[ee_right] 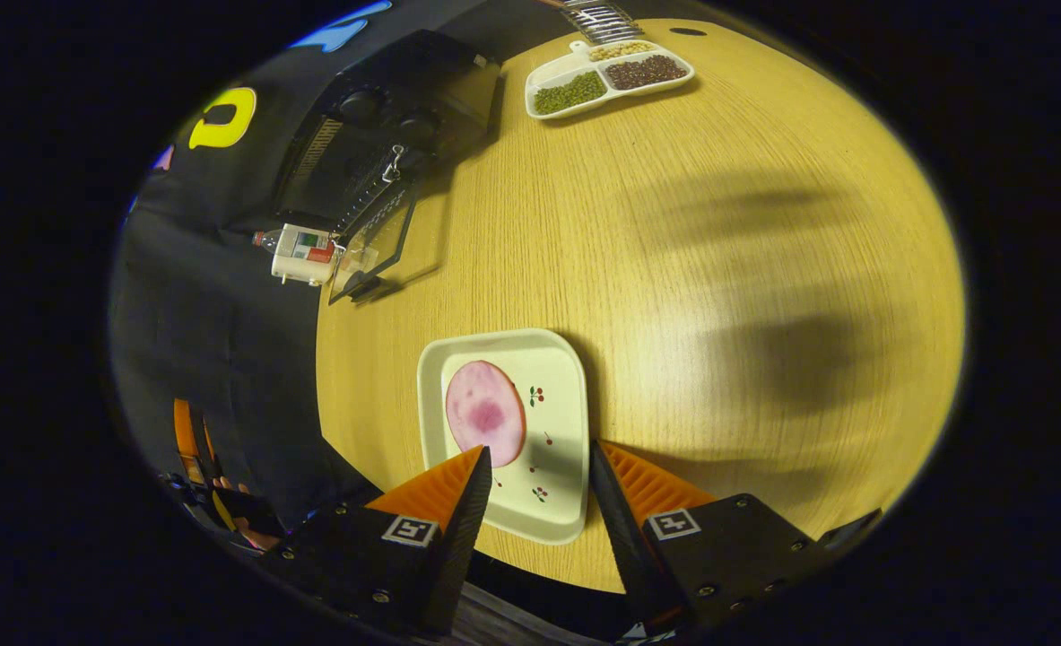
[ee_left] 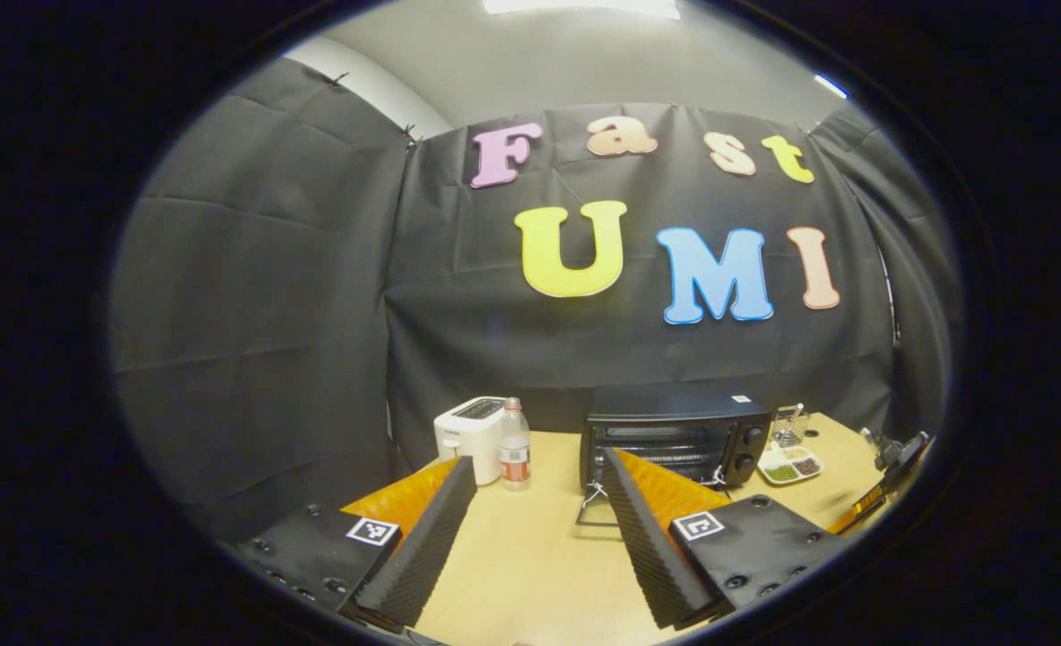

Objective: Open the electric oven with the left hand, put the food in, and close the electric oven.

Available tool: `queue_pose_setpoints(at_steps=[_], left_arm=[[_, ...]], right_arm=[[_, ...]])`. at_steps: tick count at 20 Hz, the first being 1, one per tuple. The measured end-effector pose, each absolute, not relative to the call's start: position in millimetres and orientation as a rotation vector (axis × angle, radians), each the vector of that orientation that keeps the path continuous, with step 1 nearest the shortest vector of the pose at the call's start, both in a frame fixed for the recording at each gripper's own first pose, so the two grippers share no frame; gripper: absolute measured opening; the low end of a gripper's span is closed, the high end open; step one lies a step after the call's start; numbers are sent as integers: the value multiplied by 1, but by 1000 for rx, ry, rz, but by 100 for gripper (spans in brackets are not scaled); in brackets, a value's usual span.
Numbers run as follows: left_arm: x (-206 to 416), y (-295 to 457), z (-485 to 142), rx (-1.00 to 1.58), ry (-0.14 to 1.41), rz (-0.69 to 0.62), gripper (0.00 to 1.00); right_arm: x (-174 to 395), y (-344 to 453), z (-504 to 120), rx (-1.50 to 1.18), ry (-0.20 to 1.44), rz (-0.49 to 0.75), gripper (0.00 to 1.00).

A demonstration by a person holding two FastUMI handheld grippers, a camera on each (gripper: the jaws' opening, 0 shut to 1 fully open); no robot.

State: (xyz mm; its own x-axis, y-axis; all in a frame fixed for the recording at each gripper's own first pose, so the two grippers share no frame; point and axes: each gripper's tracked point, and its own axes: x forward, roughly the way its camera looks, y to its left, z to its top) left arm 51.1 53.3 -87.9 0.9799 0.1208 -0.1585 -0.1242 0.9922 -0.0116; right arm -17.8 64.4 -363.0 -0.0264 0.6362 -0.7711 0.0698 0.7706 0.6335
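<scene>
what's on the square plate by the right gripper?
On the white plate lies one round pink slice of meat, flat on its left half, beside small printed cherry marks. The right gripper covers part of the near edge.

The left tool (ee_left: 539, 520) is held open at the frame's bottom; the right tool (ee_right: 539, 511) is likewise held open, empty.

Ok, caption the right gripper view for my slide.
Open right gripper poised over a plate holding a ham slice, oven door down.
</scene>
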Motion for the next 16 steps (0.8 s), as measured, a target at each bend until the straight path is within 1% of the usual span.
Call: queue_pose_setpoints(at_steps=[1,3,6,7,8,13,16], left_arm=[[52,52,-89,-21,160,127,99],[54,49,-92,-32,163,128,99],[56,44,-94,-43,168,120,99],[56,43,-93,-40,167,119,99],[57,42,-92,-38,165,116,99],[53,38,-86,-38,154,113,97],[47,35,-82,-41,146,119,95]], right_arm=[[-18,49,-370,536,1560,447,68],[-17,49,-372,590,1568,418,4],[-19,51,-374,602,1553,423,6],[-18,47,-374,601,1543,419,5],[-19,50,-374,608,1538,413,2],[-18,51,-373,595,1497,426,1],[-21,55,-368,652,1483,431,0]])
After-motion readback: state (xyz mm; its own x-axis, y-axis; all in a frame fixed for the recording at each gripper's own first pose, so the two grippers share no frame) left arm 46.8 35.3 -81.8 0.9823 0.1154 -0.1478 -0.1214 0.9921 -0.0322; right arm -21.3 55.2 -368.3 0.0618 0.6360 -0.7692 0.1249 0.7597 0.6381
